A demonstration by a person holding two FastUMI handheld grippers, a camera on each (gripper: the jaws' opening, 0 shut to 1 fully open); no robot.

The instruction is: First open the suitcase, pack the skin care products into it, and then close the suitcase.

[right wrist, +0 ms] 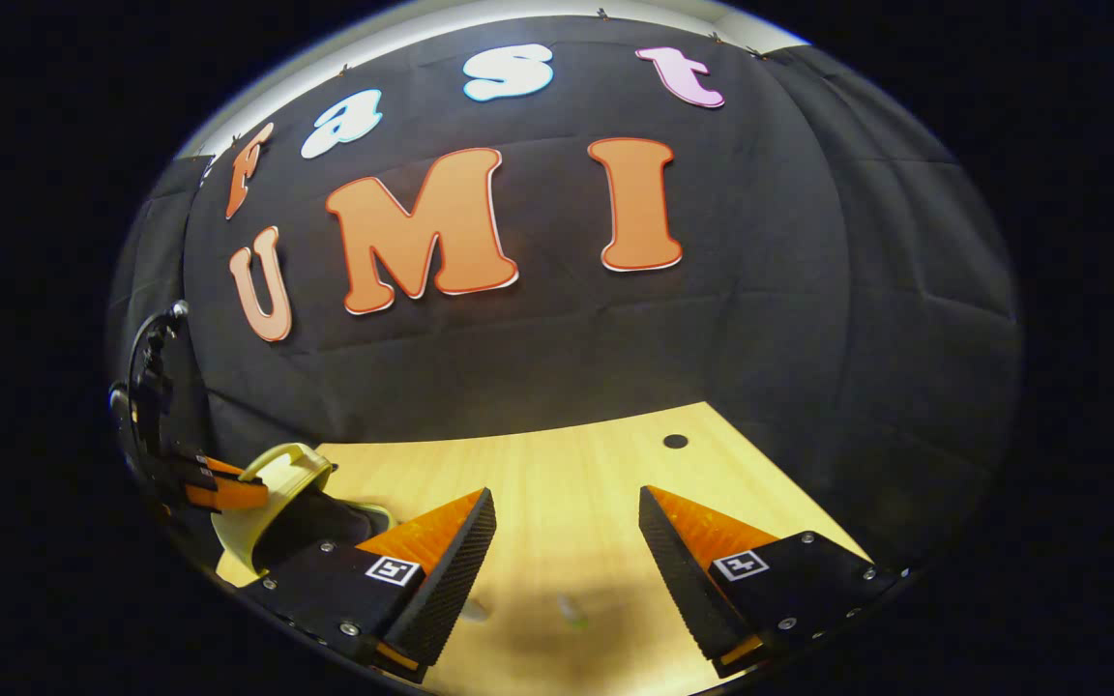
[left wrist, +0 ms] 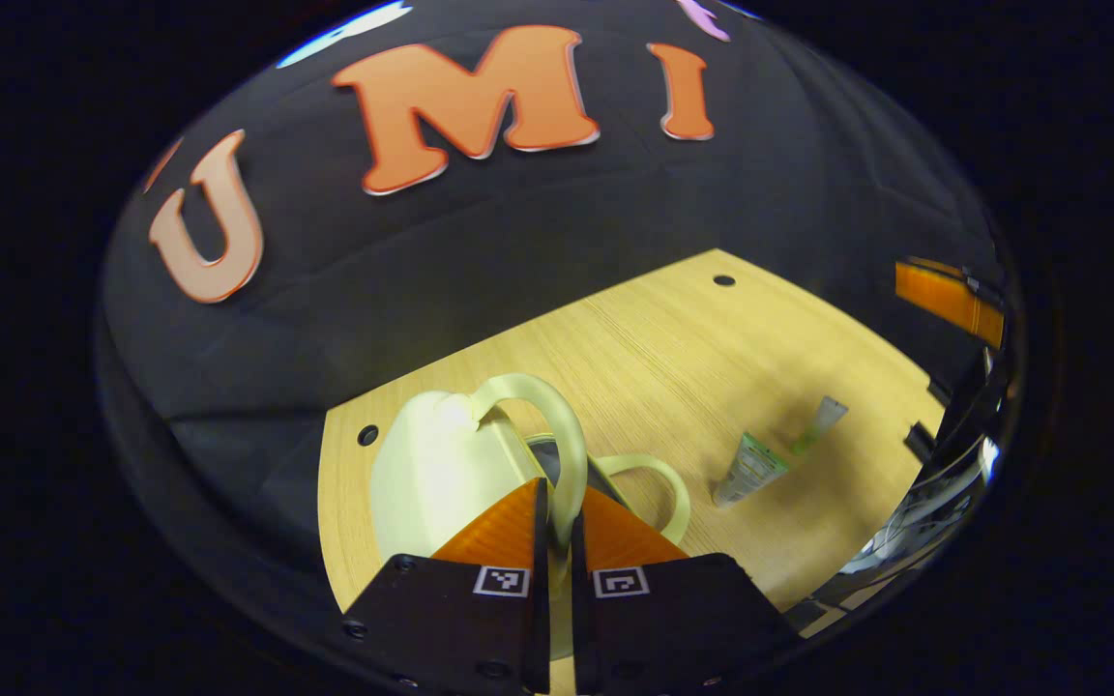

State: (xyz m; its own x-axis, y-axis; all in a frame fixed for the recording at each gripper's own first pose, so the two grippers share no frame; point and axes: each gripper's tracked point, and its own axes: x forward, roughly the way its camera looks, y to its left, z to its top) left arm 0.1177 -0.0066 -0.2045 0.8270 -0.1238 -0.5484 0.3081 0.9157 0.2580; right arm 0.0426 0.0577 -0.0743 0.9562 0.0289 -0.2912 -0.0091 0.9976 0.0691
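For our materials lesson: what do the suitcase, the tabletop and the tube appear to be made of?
Suitcase: probably hard moulded plastic, pale cream and smooth, with a soft sheen and rounded handle. Tabletop: light wood or wood-look laminate, matt, showing fine straight grain lines. Tube: likely flexible plastic, slightly glossy, tapering to a flat crimped end.

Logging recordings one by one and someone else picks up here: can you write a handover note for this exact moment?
Left gripper: shut on the handle of the suitcase, lid lifted so the case stands open on the table.
Right gripper: open, holding nothing, hovering over bare table.
Skin care tube: lying flat on the table to the right of the suitcase, apart from it, with a second, smaller tube just beyond.
Done: suitcase opened.
Left: pick up the tubes, place them inside, close the suitcase.
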